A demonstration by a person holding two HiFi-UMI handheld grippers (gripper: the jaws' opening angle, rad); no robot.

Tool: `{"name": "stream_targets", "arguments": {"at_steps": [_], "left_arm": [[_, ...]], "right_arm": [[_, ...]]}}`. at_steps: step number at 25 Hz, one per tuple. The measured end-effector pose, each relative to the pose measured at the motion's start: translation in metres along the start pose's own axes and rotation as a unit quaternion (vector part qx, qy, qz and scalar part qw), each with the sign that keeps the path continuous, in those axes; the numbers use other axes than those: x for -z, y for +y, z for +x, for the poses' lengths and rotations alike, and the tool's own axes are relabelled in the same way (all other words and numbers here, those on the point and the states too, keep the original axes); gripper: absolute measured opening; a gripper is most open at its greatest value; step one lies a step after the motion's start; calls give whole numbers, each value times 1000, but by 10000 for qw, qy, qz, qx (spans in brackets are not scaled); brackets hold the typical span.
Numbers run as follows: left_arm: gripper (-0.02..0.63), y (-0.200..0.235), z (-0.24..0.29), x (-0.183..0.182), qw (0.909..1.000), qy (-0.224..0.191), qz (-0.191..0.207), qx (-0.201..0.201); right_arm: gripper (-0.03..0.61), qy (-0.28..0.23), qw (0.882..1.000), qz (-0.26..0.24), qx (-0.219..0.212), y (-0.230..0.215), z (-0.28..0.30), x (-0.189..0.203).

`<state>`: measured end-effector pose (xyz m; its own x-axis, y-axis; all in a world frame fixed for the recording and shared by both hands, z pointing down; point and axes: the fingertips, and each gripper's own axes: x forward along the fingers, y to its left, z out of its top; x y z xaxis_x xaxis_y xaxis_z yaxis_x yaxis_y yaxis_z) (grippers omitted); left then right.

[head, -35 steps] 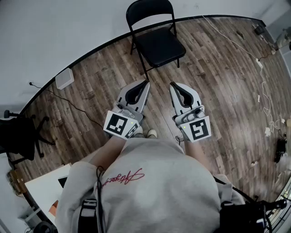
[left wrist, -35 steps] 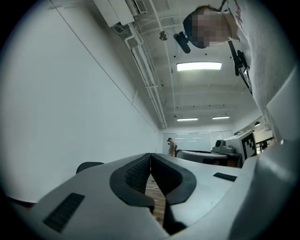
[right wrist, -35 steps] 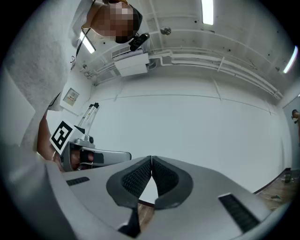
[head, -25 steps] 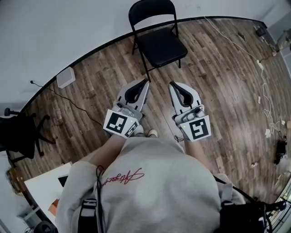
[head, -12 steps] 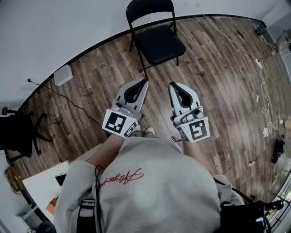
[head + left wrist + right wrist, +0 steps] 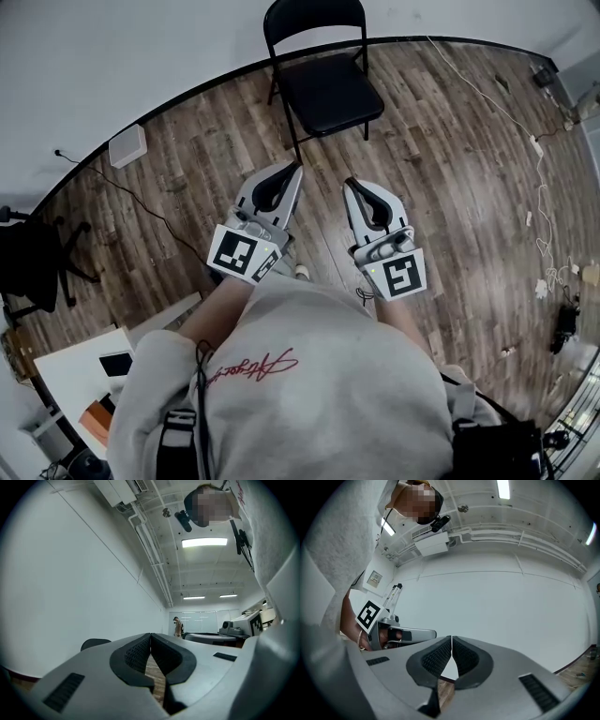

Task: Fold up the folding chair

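Observation:
A black folding chair [image 6: 323, 80] stands unfolded against the white wall at the top of the head view, its seat facing me. My left gripper [image 6: 296, 167] and right gripper [image 6: 348, 182] are held side by side in front of my body, pointing toward the chair and well short of it. Both are shut with nothing between the jaws. In the left gripper view the jaw tips [image 6: 150, 634] meet, and the chair's back [image 6: 95, 643] peeks over the left jaw. The right gripper's tips [image 6: 452, 638] also meet, with the left gripper [image 6: 389, 632] visible beside it.
Wood-plank floor [image 6: 450, 187] lies all around. A white box [image 6: 127, 145] sits by the wall at left, a black office chair [image 6: 33, 267] at far left, a white table [image 6: 80, 375] at lower left. Cables [image 6: 525, 122] trail along the right side.
Both grippers have dropped slightly and stay shut. The view has shifted a little, with the chair sitting slightly higher in the head view.

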<state>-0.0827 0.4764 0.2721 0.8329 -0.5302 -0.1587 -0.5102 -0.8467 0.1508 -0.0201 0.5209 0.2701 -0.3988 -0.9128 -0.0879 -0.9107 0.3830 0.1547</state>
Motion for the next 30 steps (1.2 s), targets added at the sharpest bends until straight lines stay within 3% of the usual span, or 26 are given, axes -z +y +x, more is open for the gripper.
{"name": "stream_targets", "arguments": {"at_steps": [8,15,19,21,22,23,24,27,30], "left_arm": [[15,63,56,18,9999,84,-26,-109],[17,163,139,32,9996,235,-100,-98],[18,214,179,54,9981,593,-182,-69],[18,237,198,70,9968,779,-187,-55],[27,249,206,80,9962,844,-216,-64],[134,261,215,90,9956,903,-254,-89],[249,275,223,103,9946,991,-283,-145],[305,325,245,158,9865,1484,-449,-525],[327,389,258,217,9704,2006,-861,-1033]], "right_arm": [[17,34,10000,-40,68,-45,67,27],[17,191,9997,115,131,-109,169,62],[17,-21,9975,499,509,-149,211,71],[18,102,9964,546,641,-163,228,89],[18,236,9956,600,686,-168,235,101],[18,403,9939,704,747,-173,239,116],[25,588,9909,873,838,-178,241,135],[186,1092,9684,1851,1262,-198,235,209],[213,1402,9182,3214,1846,-211,218,302]]}}
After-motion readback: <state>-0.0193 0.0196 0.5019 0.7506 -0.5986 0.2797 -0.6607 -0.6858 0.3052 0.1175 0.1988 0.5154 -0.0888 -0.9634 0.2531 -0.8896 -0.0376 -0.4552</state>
